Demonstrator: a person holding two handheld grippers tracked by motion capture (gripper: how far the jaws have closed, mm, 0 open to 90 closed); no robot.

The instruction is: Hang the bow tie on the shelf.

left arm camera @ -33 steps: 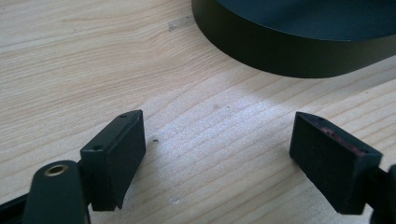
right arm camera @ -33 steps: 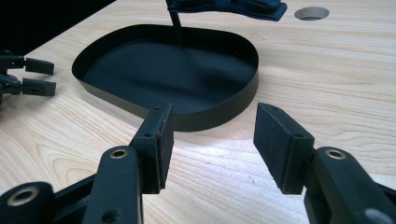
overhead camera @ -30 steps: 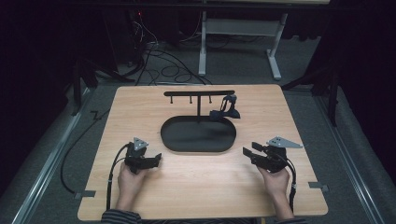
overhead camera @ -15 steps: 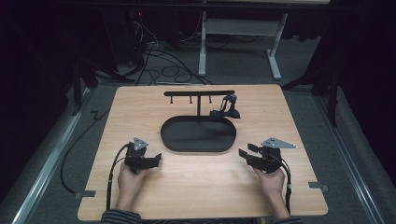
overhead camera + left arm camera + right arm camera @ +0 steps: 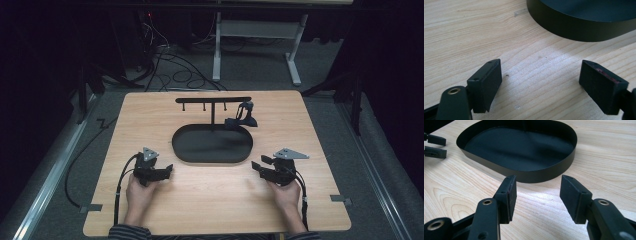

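wooden table (image 5: pixel 210 200), black oval tray (image 5: pixel 212 145) at centre, t-shaped rack (image 5: pixel 213 100) behind it, small dark object (image 5: pixel 242 118) hanging at rack's right end. right gripper (image 5: pixel 262 167) shifted inward toward tray since a second ago; likely start of reach. left gripper (image 5: pixel 165 170) unmoved. both jaws spread wide, empty, just above bare wood.

The left gripper (image 5: pixel 165 170) is held low in the left hand (image 5: pixel 137 192), jaws spread wide with nothing between. The right gripper (image 5: pixel 259 166) is held likewise in the right hand (image 5: pixel 286 192), jaws parted and empty.
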